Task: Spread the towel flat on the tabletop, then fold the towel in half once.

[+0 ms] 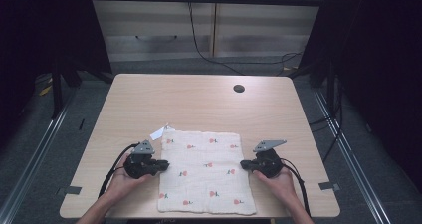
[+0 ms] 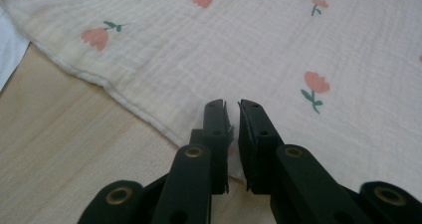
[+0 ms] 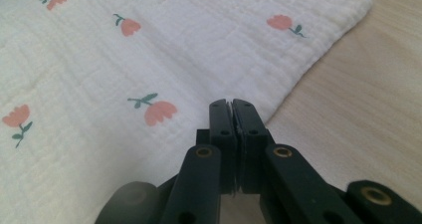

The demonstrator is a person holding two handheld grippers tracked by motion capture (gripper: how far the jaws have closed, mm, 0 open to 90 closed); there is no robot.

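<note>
the table [image 1: 199, 99] is pale wood grain with rounded corners, sitting in the middle of the high view, with a dark round cable hole [image 1: 239, 88] near its far edge, upper right of centre. grey floor runs round it, metal rails [image 1: 35, 154] slant down the left and right sides of the frame, and bits of tape [image 1: 329, 186] mark the floor by the near corners. behind the table, along the top of the frame, are light cabinet fronts [image 1: 209, 30] with a black cable [image 1: 199, 47] hanging down across them; both upper corners are dark.

the cloth [image 1: 205, 171], cream with small pink flowers, lies flat in the lower middle of the table, its near edge at the table's front edge. a small white tag [image 1: 158, 133] pokes out at its upper left corner.

the left claw [image 1: 165, 166] sits at the cloth's left edge, and in the left gripper view its tips [image 2: 232, 115] are drawn nearly together with a thin slit between them, over the cloth's hem. whether any fabric is caught in that slit is hard to make out. the right claw [image 1: 244, 164] meets the cloth's right edge; in the right gripper view [image 3: 232, 112] its jaws are pressed together right at the hem, and i cannot tell if cloth is nipped between them.

the person's forearms are cut off by the bottom of the high view, and the hands cover much of both gripper bodies.
</note>
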